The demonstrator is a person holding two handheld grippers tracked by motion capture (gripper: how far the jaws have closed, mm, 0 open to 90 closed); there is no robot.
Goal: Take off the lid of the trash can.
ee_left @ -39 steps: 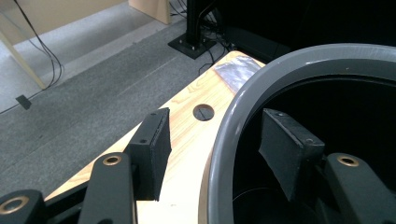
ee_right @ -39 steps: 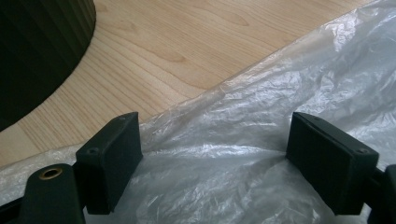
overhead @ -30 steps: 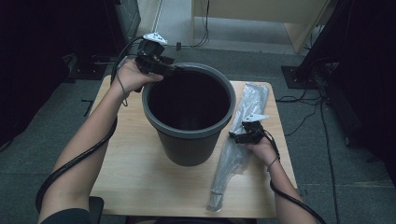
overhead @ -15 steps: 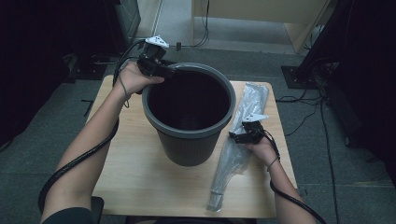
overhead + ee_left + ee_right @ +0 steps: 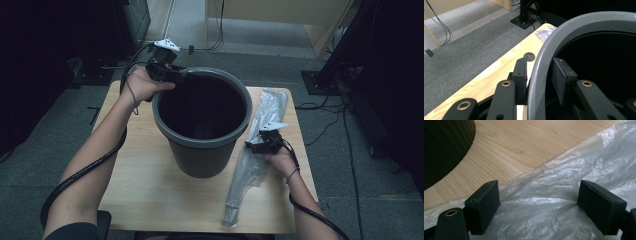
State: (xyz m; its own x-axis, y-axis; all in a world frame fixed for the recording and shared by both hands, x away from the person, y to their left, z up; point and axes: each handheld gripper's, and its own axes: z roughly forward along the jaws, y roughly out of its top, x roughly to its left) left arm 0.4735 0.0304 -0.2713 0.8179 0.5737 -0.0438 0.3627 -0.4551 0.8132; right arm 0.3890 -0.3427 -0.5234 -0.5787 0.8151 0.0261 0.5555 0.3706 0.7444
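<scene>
Nearest us, our right gripper (image 5: 256,143) is hovering with fingers spread wide over the clear plastic bag (image 5: 255,155), which is lying flat on the desk (image 5: 145,200) just right of the bin (image 5: 202,125); nothing is pinched yet. Farther off, our left gripper (image 5: 539,82) has just been closing its fingers astride the bin's far-left rim, outer pad touching, inner pad apart. We are aiming to clamp that rim squarely, steadying the bin before lifting the bag. No writing is readable.

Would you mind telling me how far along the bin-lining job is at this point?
Early stage. Done: the grey bin stands upright on the table. In hand: the left gripper has just been closing over the bin's rim; the right gripper, jaws open, straddles the folded plastic bag. Left: grasping, unfolding and fitting the bag.
</scene>
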